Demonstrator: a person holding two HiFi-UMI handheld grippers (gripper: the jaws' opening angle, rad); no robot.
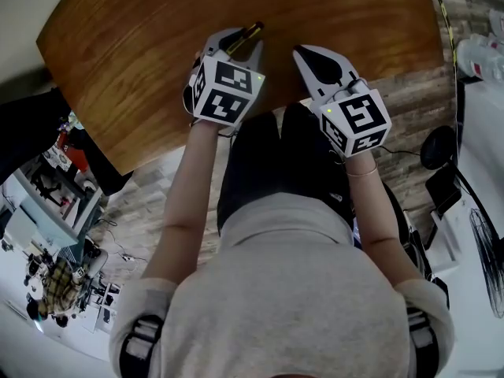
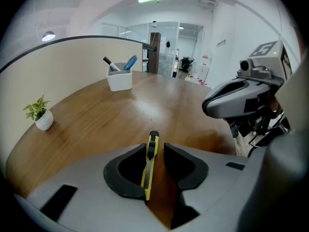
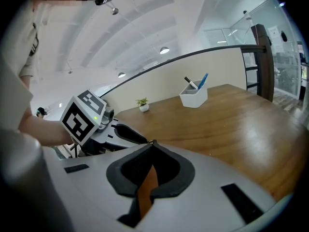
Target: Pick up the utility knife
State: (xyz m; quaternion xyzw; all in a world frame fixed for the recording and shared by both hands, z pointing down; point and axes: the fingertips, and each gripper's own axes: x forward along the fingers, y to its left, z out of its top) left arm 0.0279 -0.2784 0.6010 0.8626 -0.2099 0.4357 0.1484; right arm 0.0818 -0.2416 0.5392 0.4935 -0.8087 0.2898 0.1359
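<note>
Desk [image 1: 142, 61] of brown wood with a rounded edge fills the far part of the head view. A person in a grey shirt [image 1: 291, 290] stands at its near edge with both forearms stretched out over it.

The left gripper [image 2: 156, 148] points steeply down at the desk near that edge, and its jaws stand apart. The right gripper [image 3: 151, 144] is just to the right of it, angled less steeply. Its jaws are closed tip to tip with nothing between them.

Far back on the desk stands a white pen holder [image 2: 119, 77] with a black marker and a blue item in it. A small potted plant [image 2: 39, 114] in a white pot sits at the far left edge, well apart from the holder.

The utility knife [image 2: 150, 166], yellow with a black slider, is between the left jaws, pointing away from the person. It rests against the left pad, while bare wood shows between it and the right pad. Its far tip pokes out just past the jaw tips.
</note>
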